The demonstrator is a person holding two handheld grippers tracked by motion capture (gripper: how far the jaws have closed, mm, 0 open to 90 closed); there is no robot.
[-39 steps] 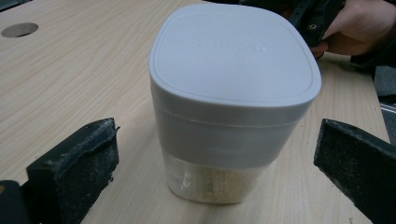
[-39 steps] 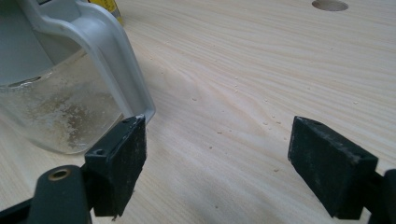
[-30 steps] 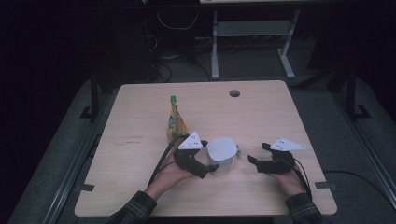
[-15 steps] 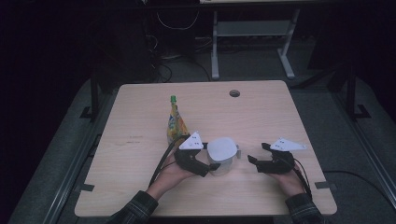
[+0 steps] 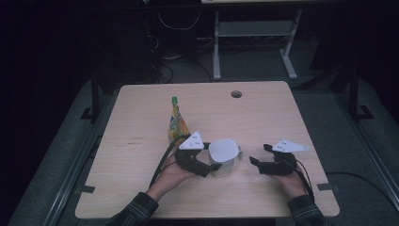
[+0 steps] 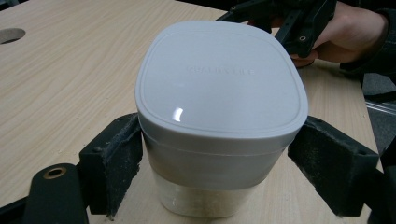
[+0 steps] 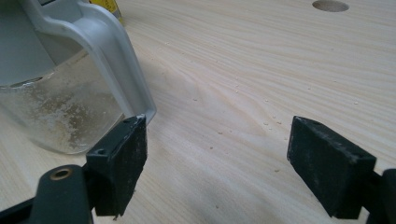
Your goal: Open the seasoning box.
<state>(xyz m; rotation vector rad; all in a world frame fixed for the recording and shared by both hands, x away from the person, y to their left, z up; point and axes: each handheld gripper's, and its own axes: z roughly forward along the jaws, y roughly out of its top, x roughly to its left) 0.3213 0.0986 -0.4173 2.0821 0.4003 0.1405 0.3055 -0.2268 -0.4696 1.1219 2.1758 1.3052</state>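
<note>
A: Where does the clear plastic container with the white rounded-square lid (image 5: 224,156) stand?

B: Upright on the pale wooden table (image 5: 141,117), toward the near edge, between the two hands. Behind it and to its left stands a yellow-orange pouch with a green cap (image 5: 176,126), near but apart from it.

A: And the left gripper (image 5: 212,166)?

B: It comes at the container from the left. In the left gripper view the container sits squarely between the two black jaws, and its lid (image 6: 220,77) overhangs them. The left pad (image 6: 114,161) lies against the clear wall below the lid. The right pad (image 6: 329,163) is tight beside the lid's edge, but I cannot tell whether it presses.

A: So is it gripped?

B: The jaws have just been closing, with the container between them, and they stand wide around its body. Both pads are at its sides, so I read it as a hold.

A: What about the right gripper (image 5: 254,162)?

B: It rests low over the table, just right of the container, jaws spread wide with nothing between them. In the right gripper view one pad (image 7: 119,154) stands just in front of the container's white side latch (image 7: 109,56); the other is well clear, over bare wood.
</note>
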